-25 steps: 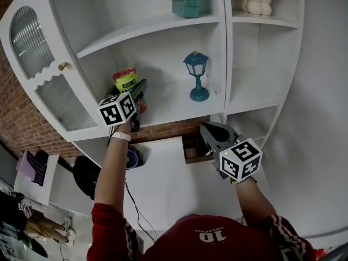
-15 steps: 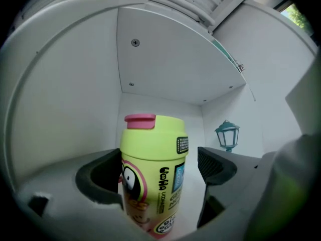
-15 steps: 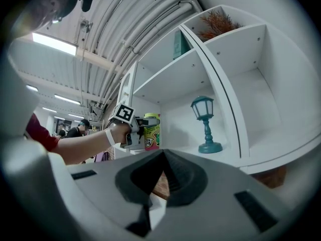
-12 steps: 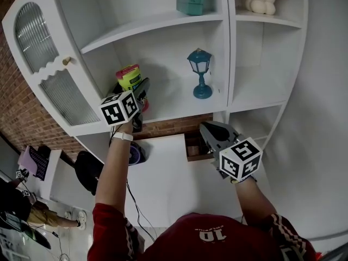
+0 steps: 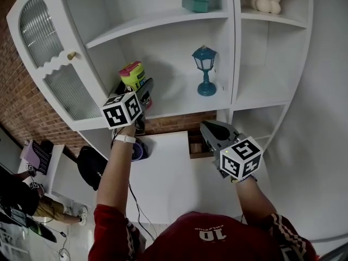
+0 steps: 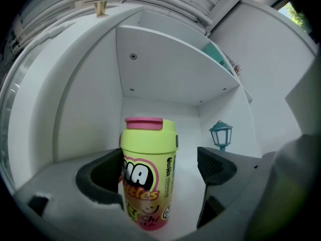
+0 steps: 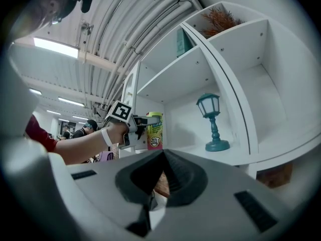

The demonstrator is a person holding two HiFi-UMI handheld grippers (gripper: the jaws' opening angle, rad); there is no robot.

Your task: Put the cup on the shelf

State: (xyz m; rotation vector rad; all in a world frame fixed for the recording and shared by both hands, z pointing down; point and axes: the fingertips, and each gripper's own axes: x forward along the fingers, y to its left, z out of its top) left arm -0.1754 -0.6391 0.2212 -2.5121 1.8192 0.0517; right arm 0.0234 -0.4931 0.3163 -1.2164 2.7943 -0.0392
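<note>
Since the left gripper (image 6: 161, 165) is spread around the yellow cup (image 6: 148, 154), which stands upright on the shelf (image 5: 179, 99) left of the blue lantern (image 5: 205, 71), a crooked pull-back could snag a jaw and topple it. Below the lantern, the right gripper (image 7: 159, 177) is pressed together.

The cup (image 6: 148, 169) is a lime-yellow tumbler with a pink lid and a pink foot, and cartoon lettering on its side. It is upright and seems to rest on the white shelf (image 5: 179, 103), at the left end of the lower board, toward 11 o'clock in the head view. It stands between the left gripper's (image 6: 158, 168) spread fingers (image 6: 215, 165). The 3 o'clock finger is clear of it and the 9 o'clock one is close at its side.
</note>
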